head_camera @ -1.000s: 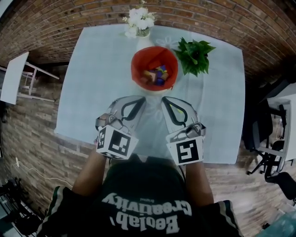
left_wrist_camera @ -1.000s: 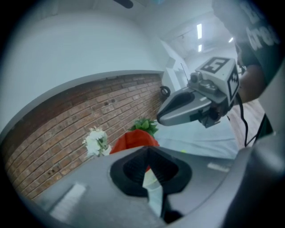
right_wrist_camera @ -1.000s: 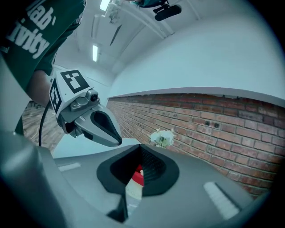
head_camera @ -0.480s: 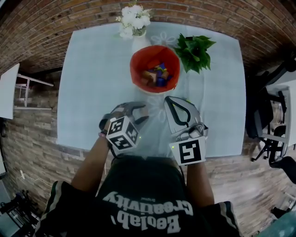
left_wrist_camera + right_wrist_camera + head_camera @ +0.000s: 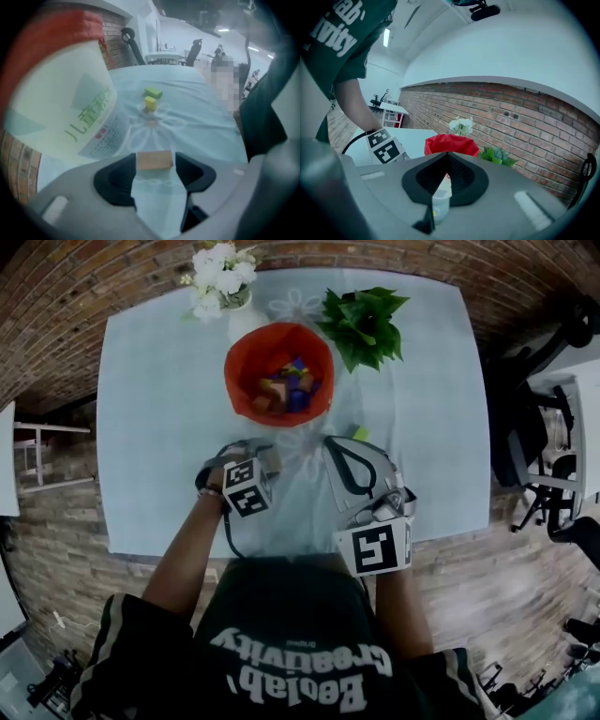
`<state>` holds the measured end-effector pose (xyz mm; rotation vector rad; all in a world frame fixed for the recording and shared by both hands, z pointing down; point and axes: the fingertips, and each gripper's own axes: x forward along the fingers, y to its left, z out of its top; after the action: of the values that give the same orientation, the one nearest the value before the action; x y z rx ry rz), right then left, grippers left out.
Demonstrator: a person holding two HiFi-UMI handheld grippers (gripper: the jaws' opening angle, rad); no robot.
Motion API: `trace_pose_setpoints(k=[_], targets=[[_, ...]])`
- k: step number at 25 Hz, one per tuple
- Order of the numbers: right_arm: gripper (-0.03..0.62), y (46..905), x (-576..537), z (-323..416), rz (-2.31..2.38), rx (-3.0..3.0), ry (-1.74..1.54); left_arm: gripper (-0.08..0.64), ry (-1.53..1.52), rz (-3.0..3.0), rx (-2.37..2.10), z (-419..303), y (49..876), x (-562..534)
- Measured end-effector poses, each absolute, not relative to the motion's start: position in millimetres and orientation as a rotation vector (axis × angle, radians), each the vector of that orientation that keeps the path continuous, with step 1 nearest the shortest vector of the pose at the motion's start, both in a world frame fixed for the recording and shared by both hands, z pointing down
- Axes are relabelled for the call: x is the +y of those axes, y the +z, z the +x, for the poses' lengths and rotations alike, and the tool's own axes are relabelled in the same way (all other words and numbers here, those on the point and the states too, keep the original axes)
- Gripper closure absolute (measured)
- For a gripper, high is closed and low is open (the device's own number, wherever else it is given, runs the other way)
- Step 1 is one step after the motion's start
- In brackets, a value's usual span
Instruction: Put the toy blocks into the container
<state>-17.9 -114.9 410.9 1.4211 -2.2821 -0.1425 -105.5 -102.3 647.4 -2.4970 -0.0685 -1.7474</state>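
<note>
My left claw (image 5: 154, 169) is spreading its jaws, with a tan wooden block (image 5: 153, 160) between the tips at the lower centre of the left gripper view. The pads flank the block but I can't see them pressing on it, so I read this as lining up for a pick, not a grip. The block lies flat on the pale tablecloth (image 5: 187, 122) with its sides square to the pads, which is why I've come in low along the cloth.

The container (image 5: 61, 93), a cream tub with a red rim, fills the upper left of that view just beside the claw, so the carry should be short. In the head view it sits at upper centre with coloured blocks (image 5: 286, 390) already inside.

A green block (image 5: 153, 93) and a yellow block (image 5: 150, 103) lie touching each other at the centre of the left gripper view, not yet collected.

My right claw (image 5: 446, 161) has its jaws together on nothing. It sits right of centre in the head view, I'd judge to stay out of the left one's way.
</note>
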Motion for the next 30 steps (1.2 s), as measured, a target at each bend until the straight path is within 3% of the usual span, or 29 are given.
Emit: trace_pose_setpoints(k=[7,15,23,30], targets=[[0.584,418.9,-112.4,-4.6,1.444,-2.266,-0.108,0.264,-1.833,-2.485,-0.152,-102.0,669.9,-105.5],[0.586,422.4,-113.8,-3.7,1.424,-2.269,-0.107,0.284,-1.815,-2.556,-0.154,-99.2,666.0,-104.6],[0.585,393.3,-120.3,-11.1,1.409,-2.300,-0.204,0.284,-1.179,-2.921,0.127,-71.8,532.5,-94.8],[0.586,361.6,-122.7,-36.2,1.359,-2.330,-0.306,0.284,-0.678,-2.892,0.429,-79.1,405.0,-100.4]])
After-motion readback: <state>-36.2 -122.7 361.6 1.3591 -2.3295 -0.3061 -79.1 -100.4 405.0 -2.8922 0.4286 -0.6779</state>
